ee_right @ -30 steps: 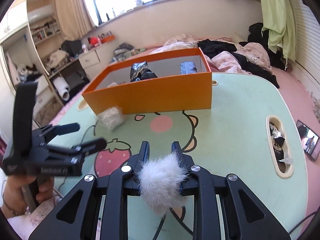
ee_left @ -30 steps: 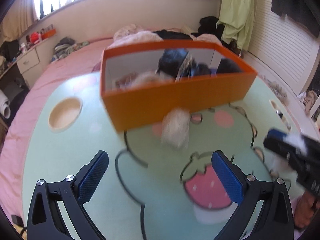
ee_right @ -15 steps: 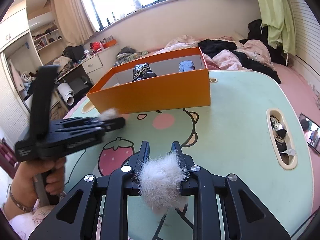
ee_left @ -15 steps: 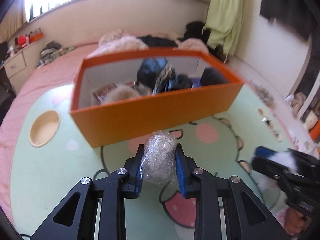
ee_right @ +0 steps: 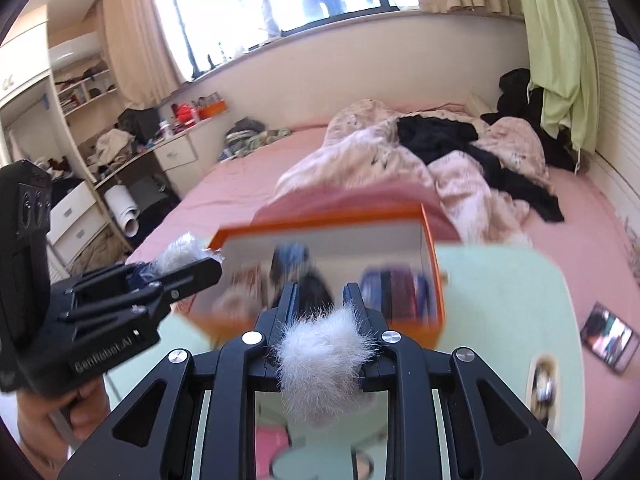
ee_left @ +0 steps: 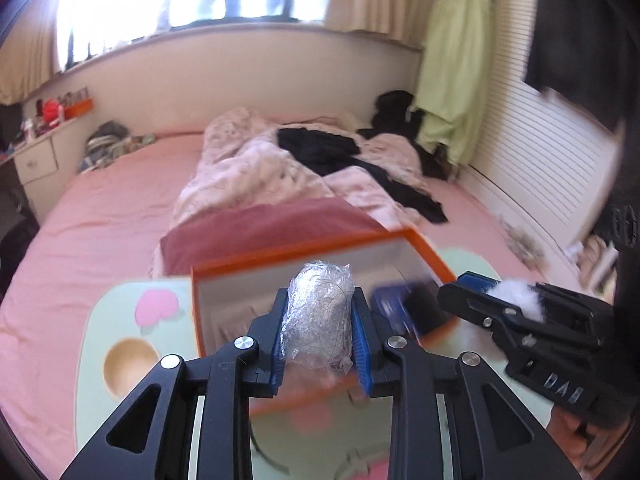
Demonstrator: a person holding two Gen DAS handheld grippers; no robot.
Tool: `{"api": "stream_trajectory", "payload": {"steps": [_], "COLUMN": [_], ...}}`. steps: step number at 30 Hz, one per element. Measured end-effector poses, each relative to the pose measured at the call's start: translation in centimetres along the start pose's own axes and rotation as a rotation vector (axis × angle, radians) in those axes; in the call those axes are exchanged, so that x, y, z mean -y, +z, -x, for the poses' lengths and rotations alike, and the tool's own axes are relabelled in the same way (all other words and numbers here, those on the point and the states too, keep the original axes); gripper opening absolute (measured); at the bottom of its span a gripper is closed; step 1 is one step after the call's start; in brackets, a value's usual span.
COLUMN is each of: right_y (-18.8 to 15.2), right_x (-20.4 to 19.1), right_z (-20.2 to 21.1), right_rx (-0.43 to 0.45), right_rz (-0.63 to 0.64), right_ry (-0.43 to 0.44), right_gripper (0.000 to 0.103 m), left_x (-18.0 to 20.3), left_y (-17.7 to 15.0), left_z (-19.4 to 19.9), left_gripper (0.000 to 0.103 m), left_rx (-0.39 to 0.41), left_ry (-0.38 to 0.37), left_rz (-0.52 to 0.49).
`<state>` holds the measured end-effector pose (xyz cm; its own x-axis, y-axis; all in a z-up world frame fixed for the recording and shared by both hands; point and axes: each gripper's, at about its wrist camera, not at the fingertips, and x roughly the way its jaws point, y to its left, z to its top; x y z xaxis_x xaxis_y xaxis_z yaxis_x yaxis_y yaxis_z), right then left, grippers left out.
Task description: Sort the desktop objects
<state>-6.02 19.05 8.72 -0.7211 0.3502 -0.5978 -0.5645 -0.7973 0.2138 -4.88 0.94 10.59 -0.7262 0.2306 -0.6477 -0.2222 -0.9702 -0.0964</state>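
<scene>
With both claws loaded and lifted over the orange box [ee_left: 320,248], I'm mid-delivery, by my reading. My left claw [ee_left: 319,340] is pinching a plastic-wrapped bundle [ee_left: 319,316], silvery and crinkled, squeezed upright between the blue pads [ee_left: 360,344]. My right claw [ee_right: 325,328] is clamped on a white fur ball [ee_right: 320,364], its fluff spilling out past both fingers. From the left camera the right claw sits just off to the side, near the box's right corner, the white tuft showing between its fingers.

The box rests on the mint-green counter [ee_right: 500,300] with the pink bed [ee_left: 100,208] behind it. It's open on top, and there are things inside already: something dark, something blue, a row of coloured spines perhaps, but the blur keeps me from naming them. The bundle hangs in line with the box's opening; whether it has fully cleared the near wall I can't say, as that wall is smeared.

So the step in hand looks like the carry-over and drop. Next move, as I judge it: bring each claw well inside the rim, lower a touch, then spread the fingers. The bundle should fall clean; the fur may cling to the pads, so a slow, wide release seems wise. I'd also keep the two claws apart over that narrow opening, since they're close together.
</scene>
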Motion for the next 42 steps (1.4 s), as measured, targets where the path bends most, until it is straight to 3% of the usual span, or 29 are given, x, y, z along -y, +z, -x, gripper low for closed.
{"api": "stream_trajectory", "payload": {"steps": [2,4,7,9,12,14,17,20,25,26,27,29,30,31,32,42], "right_y": [1.4,1.6,1.0,0.2,-0.7,-1.6,-4.1,-7.1,-10.2,-10.7,-11.1,-11.9,-12.2,-12.5,-12.6,-12.5], "right_x": [-0.4,-0.2,1.0,1.7,1.4,0.8,-0.2,-1.0,-0.9,-0.7,-0.5,0.1,0.4,0.5,0.8,2.0], "right_z": [-2.0,-3.6,-5.0,-4.6,-2.9,-1.3,1.0,2.0,1.5,1.1,0.8,-0.2,-0.7,-0.9,-1.1,-1.0], "right_rx": [-0.012,-0.040,-0.085,-0.088,-0.050,-0.028,-0.026,-0.054,-0.124,-0.138,-0.153,-0.207,-0.232,-0.236,-0.236,-0.229], "right_rz": [0.029,0.014,-0.048,-0.070,-0.052,-0.025,0.007,0.062,0.077,0.070,0.063,0.047,0.044,0.052,0.047,0.039], "right_ry": [-0.079,-0.094,-0.096,-0.094,-0.102,-0.107,-0.117,-0.138,-0.196,-0.211,-0.221,-0.234,-0.249,-0.273,-0.276,-0.273], "right_gripper": [0.028,0.044,0.060,0.064,0.067,0.070,0.078,0.080,0.080,0.080,0.080,0.080,0.085,0.100,0.103,0.103], "left_x": [-0.3,-0.7,-1.4,-1.8,-1.4,-1.1,-0.7,0.0,0.0,-0.1,0.0,0.2,0.3,0.2,0.2,0.2], "left_y": [0.5,-0.1,-1.8,-2.8,-3.9,-5.2,-7.9,-10.4,-13.9,-14.4,-14.7,-14.9,-14.9,-14.8,-14.8,-14.7], "left_z": [-1.9,-2.9,-3.2,-2.6,-1.0,0.4,2.1,2.6,0.6,-0.2,-0.5,-0.6,-0.7,-0.7,-0.7,-0.7], "left_gripper": [0.060,0.066,0.076,0.081,0.085,0.096,0.097,0.097,0.098,0.102,0.102,0.103,0.103,0.103,0.103,0.103], "left_rx": [-0.049,-0.057,-0.065,-0.057,-0.023,-0.001,-0.023,-0.075,-0.178,-0.204,-0.214,-0.214,-0.216,-0.219,-0.219,-0.216], "left_ry": [0.068,0.163,0.123,0.088,0.099,0.105,0.094,0.114,0.135,0.165,0.203,0.210,0.208,0.205,0.203,0.185], "left_rz": [0.014,0.024,0.051,0.070,0.065,0.072,0.092,0.071,0.084,0.081,0.067,0.058,0.055,0.056,0.053,0.032]}}
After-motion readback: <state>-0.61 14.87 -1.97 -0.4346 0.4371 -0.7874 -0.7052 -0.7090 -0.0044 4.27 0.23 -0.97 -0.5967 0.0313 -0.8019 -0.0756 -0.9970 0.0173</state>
